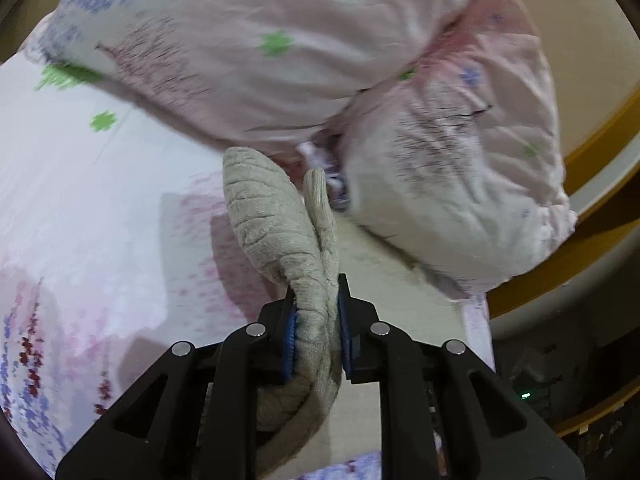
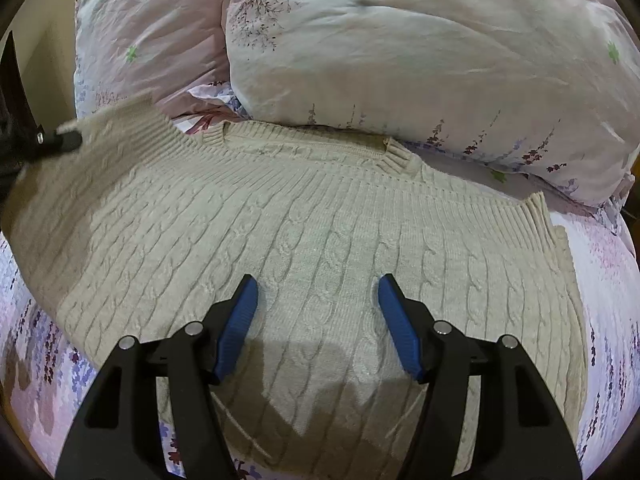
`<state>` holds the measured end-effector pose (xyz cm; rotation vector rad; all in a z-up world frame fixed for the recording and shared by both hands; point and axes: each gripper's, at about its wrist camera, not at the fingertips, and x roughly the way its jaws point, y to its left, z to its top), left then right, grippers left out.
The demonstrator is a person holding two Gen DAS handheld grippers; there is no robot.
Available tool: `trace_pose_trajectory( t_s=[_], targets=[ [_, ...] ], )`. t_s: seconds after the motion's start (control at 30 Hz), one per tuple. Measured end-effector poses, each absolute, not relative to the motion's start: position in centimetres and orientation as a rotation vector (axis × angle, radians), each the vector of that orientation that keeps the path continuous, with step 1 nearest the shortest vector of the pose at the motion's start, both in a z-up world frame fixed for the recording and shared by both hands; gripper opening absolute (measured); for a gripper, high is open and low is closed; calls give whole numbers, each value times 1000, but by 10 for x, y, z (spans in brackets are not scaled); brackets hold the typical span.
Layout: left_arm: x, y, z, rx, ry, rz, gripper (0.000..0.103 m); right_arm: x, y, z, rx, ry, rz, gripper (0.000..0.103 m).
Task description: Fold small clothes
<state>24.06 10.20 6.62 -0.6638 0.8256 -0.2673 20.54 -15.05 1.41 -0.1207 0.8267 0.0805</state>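
Note:
A beige cable-knit sweater vest [image 2: 304, 232] lies spread on the floral bed sheet [image 2: 608, 304], neckline toward the pillows. In the left wrist view my left gripper [image 1: 317, 312] is shut on a bunched edge of the vest [image 1: 276, 216], which sticks up between the blue pads. The right wrist view shows that same left gripper [image 2: 60, 140] at the far left, lifting the vest's left shoulder corner off the bed. My right gripper [image 2: 316, 288] hovers over the vest's middle, open, with nothing between its fingers.
Two large floral pillows [image 2: 420, 48] lie against the vest's neckline at the back. A pillow [image 1: 460, 184] sits close ahead of the left gripper. A wooden bed frame [image 1: 592, 148] and a dark floor area lie to the right of the mattress.

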Motion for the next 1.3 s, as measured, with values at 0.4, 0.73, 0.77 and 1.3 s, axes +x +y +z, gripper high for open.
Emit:
trace_pose_trajectory(
  t_s=[0.4,0.73,0.77,1.3],
  targets=[
    [249,1,125,-625,736,-469,14,181,-205,48,90,741,103,64],
    [265,-139,90,-523,847,-581,11,139,-299,49,261,706,-63,64],
    [268,-153,80,-512,875,-594,7,134,-307,48,274,704,-83,64],
    [228,-83,102,-494,740,-564,71,168,-333,50,631,812,250,67]
  ],
)
